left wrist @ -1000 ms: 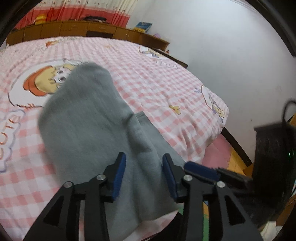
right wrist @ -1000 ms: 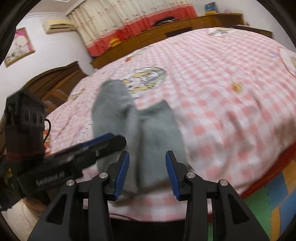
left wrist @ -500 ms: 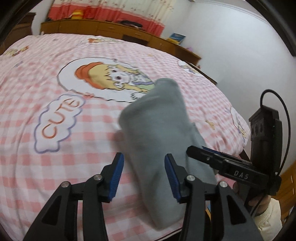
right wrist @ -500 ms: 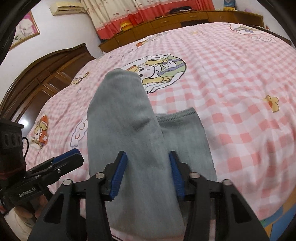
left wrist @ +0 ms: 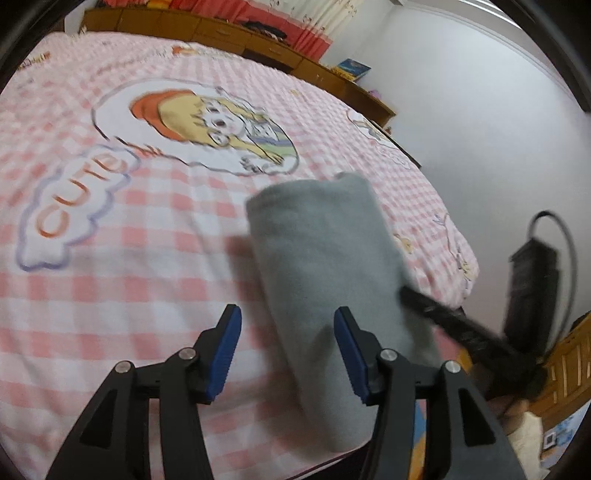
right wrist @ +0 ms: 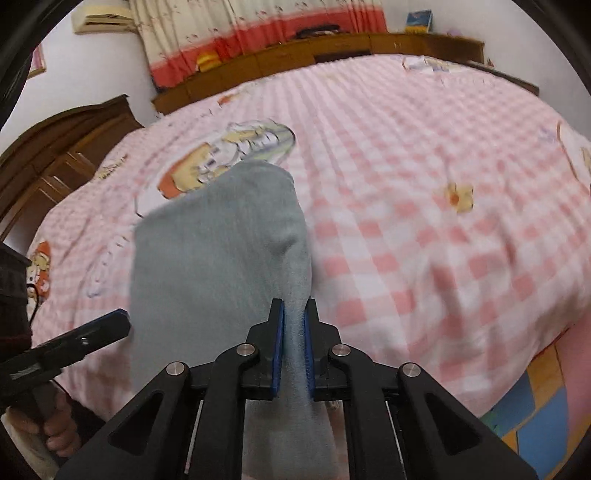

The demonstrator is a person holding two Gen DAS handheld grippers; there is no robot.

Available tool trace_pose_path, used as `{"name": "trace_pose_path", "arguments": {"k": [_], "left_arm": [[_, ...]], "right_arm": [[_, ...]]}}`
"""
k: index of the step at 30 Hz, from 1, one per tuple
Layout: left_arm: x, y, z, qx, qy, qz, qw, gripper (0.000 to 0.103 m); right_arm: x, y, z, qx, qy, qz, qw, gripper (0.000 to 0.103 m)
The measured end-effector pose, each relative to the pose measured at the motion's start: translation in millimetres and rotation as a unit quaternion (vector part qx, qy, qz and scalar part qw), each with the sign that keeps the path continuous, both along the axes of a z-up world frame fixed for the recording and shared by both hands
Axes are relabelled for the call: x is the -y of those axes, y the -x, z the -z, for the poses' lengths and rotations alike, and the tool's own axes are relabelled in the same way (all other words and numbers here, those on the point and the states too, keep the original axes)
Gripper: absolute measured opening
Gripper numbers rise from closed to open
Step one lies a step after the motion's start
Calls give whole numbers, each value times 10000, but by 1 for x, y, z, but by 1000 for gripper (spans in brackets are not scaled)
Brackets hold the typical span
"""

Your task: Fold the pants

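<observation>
Pinching the grey pants (right wrist: pixel 221 251) between my right gripper (right wrist: pixel 294 332) fingers, my left gripper (left wrist: pixel 286 349) gaped above the pink checked bedsheet (left wrist: pixel 129 277); wooden cabinets (right wrist: pixel 332 51) lined the far wall.

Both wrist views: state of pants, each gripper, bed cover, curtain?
gray pants: folded lengthwise, lying on the bed, near end pinched.
right gripper: shut on the pants' near end.
left gripper: open, holding nothing.
bed cover: spread flat under the pants.
curtain: drawn.
</observation>
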State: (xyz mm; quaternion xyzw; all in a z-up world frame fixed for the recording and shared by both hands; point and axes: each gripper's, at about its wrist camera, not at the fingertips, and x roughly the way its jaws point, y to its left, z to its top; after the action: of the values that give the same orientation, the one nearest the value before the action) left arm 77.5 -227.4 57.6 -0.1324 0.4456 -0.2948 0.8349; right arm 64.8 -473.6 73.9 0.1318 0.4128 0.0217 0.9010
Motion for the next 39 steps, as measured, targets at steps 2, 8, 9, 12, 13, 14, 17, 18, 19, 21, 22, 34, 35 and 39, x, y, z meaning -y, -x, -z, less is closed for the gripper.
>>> {"name": "trace_pose_path", "arguments": {"k": [2, 8, 9, 12, 13, 14, 17, 18, 19, 21, 22, 34, 35, 39], "left_arm": [[9, -2, 4, -75, -28, 72, 9999, 55], [19, -8, 16, -277, 25, 47, 9996, 56], [19, -9, 18, -309, 61, 52, 9995, 56], [23, -12, 22, -324, 49, 73, 9994, 57], [25, -13, 22, -307, 38, 88, 9995, 57], [27, -14, 23, -290, 26, 108, 9995, 58], [34, -19, 26, -267, -40, 113, 9996, 58], [35, -19, 26, -264, -52, 97, 9996, 58], [36, -19, 26, -250, -60, 100, 9996, 58], [39, -17, 23, -175, -83, 165, 9997, 49], [39, -16, 20, -90, -93, 227, 9997, 45], [-9, -1, -37, 487, 206, 203, 9984, 27], [-18, 1, -43, 538, 186, 147, 9983, 27], [-61, 7, -61, 724, 86, -122, 9973, 27]], "right_arm": [[6, 1, -2, 45, -243, -14, 9997, 21], [23, 3, -5, 141, -1028, -278, 9942, 52], [20, 0, -4, 99, -926, -309, 9952, 53], [6, -13, 8, -123, -436, -470, 9979, 53], [5, -14, 11, -86, -432, -528, 9976, 54], [4, -16, 14, -35, -525, -598, 9968, 54], [6, -16, 19, -36, -1056, -702, 9919, 39], [5, -14, 19, 3, -1150, -683, 9910, 39], [3, -11, 19, 65, -1100, -668, 9917, 38], [3, -8, 20, 140, -1118, -663, 9914, 36], [5, -7, 20, 135, -1249, -620, 9901, 33], [-50, 11, -35, 806, -1504, -1011, 9801, 22], [-62, 10, -39, 837, -1513, -1090, 9789, 22], [-108, 3, -49, 837, -1444, -1399, 9760, 22]]}}
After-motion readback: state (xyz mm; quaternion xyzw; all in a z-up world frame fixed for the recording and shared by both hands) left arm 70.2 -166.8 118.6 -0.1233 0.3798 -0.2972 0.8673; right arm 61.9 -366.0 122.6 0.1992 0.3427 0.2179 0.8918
